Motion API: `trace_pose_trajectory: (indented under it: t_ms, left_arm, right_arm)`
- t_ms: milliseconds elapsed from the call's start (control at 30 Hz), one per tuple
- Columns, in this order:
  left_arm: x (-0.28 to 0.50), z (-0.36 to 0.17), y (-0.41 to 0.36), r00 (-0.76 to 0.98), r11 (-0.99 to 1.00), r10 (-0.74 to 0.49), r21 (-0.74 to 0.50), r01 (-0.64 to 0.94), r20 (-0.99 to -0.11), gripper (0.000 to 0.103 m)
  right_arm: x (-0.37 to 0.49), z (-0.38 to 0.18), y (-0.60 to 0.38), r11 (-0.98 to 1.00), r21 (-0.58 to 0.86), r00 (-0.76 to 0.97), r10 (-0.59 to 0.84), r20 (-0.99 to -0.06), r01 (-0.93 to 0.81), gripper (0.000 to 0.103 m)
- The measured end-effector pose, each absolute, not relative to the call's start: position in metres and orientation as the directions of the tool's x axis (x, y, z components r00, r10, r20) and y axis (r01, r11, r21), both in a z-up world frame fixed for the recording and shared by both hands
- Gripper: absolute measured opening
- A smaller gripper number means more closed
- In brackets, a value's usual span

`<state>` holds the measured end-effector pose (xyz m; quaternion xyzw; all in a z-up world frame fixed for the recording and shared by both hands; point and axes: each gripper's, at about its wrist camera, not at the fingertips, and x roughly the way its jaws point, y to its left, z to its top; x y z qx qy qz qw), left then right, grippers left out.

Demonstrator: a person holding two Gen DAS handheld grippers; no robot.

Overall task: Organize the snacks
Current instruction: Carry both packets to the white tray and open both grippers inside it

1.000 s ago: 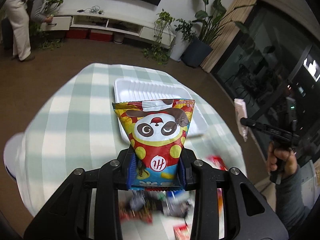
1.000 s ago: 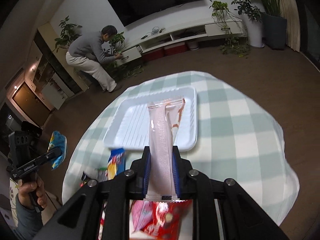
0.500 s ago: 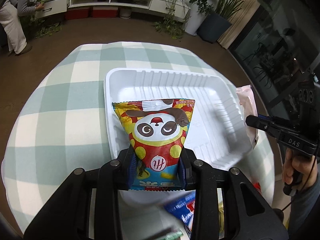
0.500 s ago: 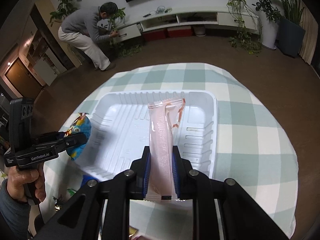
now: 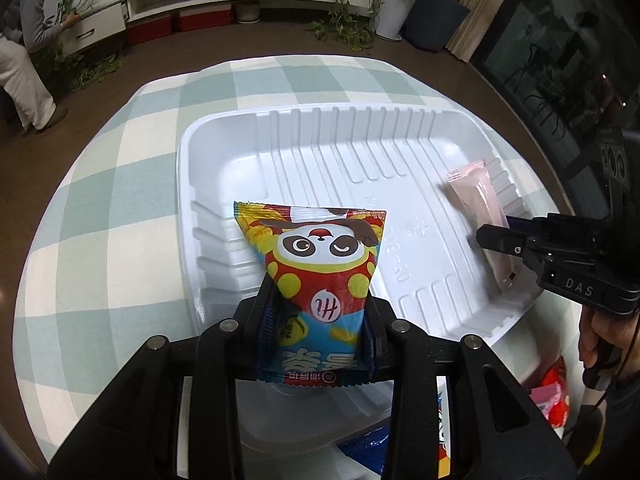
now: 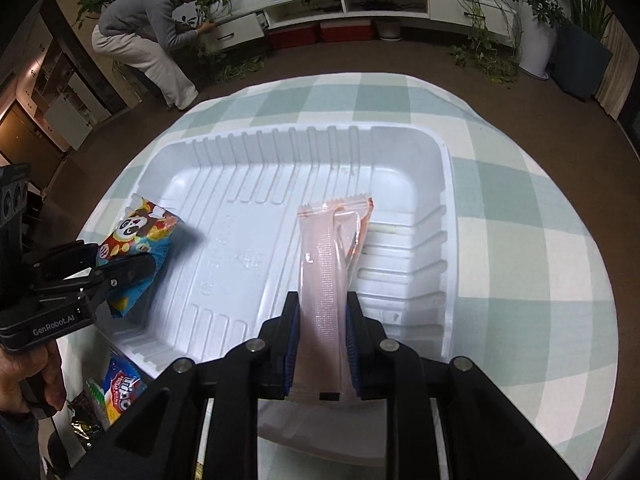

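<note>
My left gripper [image 5: 318, 312] is shut on a panda snack bag [image 5: 320, 256] and holds it over the left side of the white ribbed tray [image 5: 360, 152]. My right gripper [image 6: 322, 312] is shut on a long pink snack packet [image 6: 326, 264] and holds it over the right side of the tray [image 6: 256, 184]. In the left wrist view the right gripper [image 5: 500, 240] and pink packet [image 5: 480, 200] show at the tray's right wall. In the right wrist view the left gripper [image 6: 120, 268] and panda bag [image 6: 140, 236] show at the tray's left edge.
The tray lies on a round table with a green-and-white checked cloth [image 5: 120, 200]. Loose snack packets lie by the table's near edge [image 6: 120, 392] [image 5: 556, 392]. A person [image 6: 152, 40] bends at a white TV cabinet across the room. Potted plants [image 6: 576, 20] stand at the back right.
Both grippers have moved forward and down with their snacks, from above the table's near edge to low over the tray. Both stay shut.
</note>
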<state>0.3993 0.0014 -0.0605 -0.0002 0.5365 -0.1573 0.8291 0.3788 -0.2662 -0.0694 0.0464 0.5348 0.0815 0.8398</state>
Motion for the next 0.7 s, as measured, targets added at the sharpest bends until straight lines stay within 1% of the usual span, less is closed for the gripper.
trace_pose_trajectory:
  t_ms: [100,133,167,200,233,300,367,400,433,500,567,633,667,700]
  left_arm:
    - [0.398,-0.062,-0.002,0.373,0.951,-0.249,-0.153,0.268,-0.894,0.035]
    - [0.399,-0.063,-0.004,0.371,0.951,-0.244,-0.148,0.271,-0.896,0.037]
    - [0.399,-0.063,-0.005,0.366,0.952,-0.236,-0.139,0.272,-0.9,0.04]
    - [0.399,-0.064,-0.006,0.365,0.954,-0.229,-0.133,0.27,-0.902,0.042]
    - [0.399,-0.064,-0.007,0.366,0.955,-0.222,-0.127,0.267,-0.904,0.047]
    - [0.398,-0.06,-0.006,0.383,0.959,-0.21,-0.114,0.26,-0.9,0.05]
    - [0.396,-0.053,-0.003,0.399,0.962,-0.202,-0.105,0.252,-0.894,0.057]
    - [0.395,-0.049,-0.001,0.405,0.963,-0.201,-0.104,0.249,-0.892,0.058]
    - [0.393,-0.045,0.001,0.412,0.963,-0.201,-0.103,0.247,-0.889,0.059]
    - [0.387,-0.031,0.006,0.436,0.965,-0.202,-0.101,0.243,-0.877,0.06]
    - [0.377,-0.013,0.013,0.472,0.967,-0.2,-0.095,0.237,-0.859,0.063]
    - [0.365,0.005,0.022,0.512,0.969,-0.206,-0.1,0.227,-0.834,0.065]
    - [0.354,0.019,0.029,0.541,0.969,-0.217,-0.113,0.22,-0.813,0.067]
    - [0.345,0.028,0.035,0.563,0.97,-0.223,-0.123,0.211,-0.796,0.071]
  right_arm:
    - [0.378,-0.07,-0.266,0.982,0.168,0.419,0.189,-0.888,-0.087,0.027]
    - [0.377,-0.07,-0.266,0.982,0.169,0.42,0.191,-0.887,-0.089,0.029]
    - [0.377,-0.07,-0.265,0.981,0.17,0.42,0.193,-0.887,-0.092,0.032]
    - [0.376,-0.069,-0.264,0.982,0.166,0.42,0.19,-0.887,-0.092,0.038]
    - [0.376,-0.068,-0.264,0.984,0.154,0.421,0.178,-0.89,-0.091,0.043]
    - [0.375,-0.066,-0.263,0.985,0.143,0.425,0.169,-0.889,-0.093,0.045]
    - [0.372,-0.062,-0.265,0.986,0.142,0.437,0.167,-0.884,-0.089,0.051]
    - [0.371,-0.059,-0.266,0.986,0.144,0.445,0.167,-0.88,-0.086,0.056]
    - [0.369,-0.054,-0.268,0.986,0.148,0.459,0.169,-0.872,-0.083,0.056]
    - [0.364,-0.042,-0.273,0.984,0.16,0.483,0.176,-0.858,-0.074,0.057]
    - [0.358,-0.029,-0.278,0.981,0.181,0.508,0.189,-0.84,-0.067,0.059]
    - [0.347,-0.011,-0.286,0.975,0.213,0.543,0.211,-0.813,-0.06,0.068]
    - [0.338,0.0,-0.291,0.971,0.233,0.565,0.224,-0.794,-0.057,0.071]
    - [0.326,0.012,-0.296,0.965,0.254,0.591,0.239,-0.771,-0.059,0.076]
